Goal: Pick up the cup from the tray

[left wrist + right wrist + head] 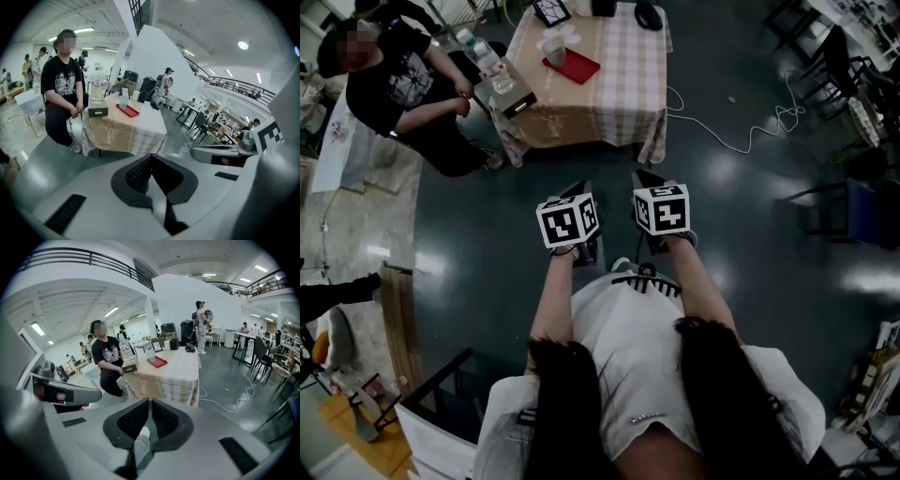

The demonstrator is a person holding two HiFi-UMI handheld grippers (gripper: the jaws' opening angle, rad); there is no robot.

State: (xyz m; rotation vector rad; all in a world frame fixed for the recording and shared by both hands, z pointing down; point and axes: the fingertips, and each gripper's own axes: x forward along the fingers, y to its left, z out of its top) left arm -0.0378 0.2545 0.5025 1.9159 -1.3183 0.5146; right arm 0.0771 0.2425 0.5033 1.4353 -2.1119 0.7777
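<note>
I'm holding both grippers out side by side over the dark floor [741,244]. The left gripper [149,158] and right gripper [149,401] are both pinched shut with nothing in them. Well ahead of them, the desk [600,108] is sitting under a checked cloth. The cup [554,49] is standing on the red tray [577,67] up there, far from either gripper. A person [398,80] is sitting ahead-left, by the desk.

Open floor up to the counter, crowded at its left side.
Bare dark floor [609,178] lies clear before the cloth-covered counter [609,103]. A seated person [403,89] sits close against its left edge, with a box [512,97] and bottles [485,54] at that corner, near the red tray [577,67]. A white cable [733,148] trails on the floor to the right.
</note>
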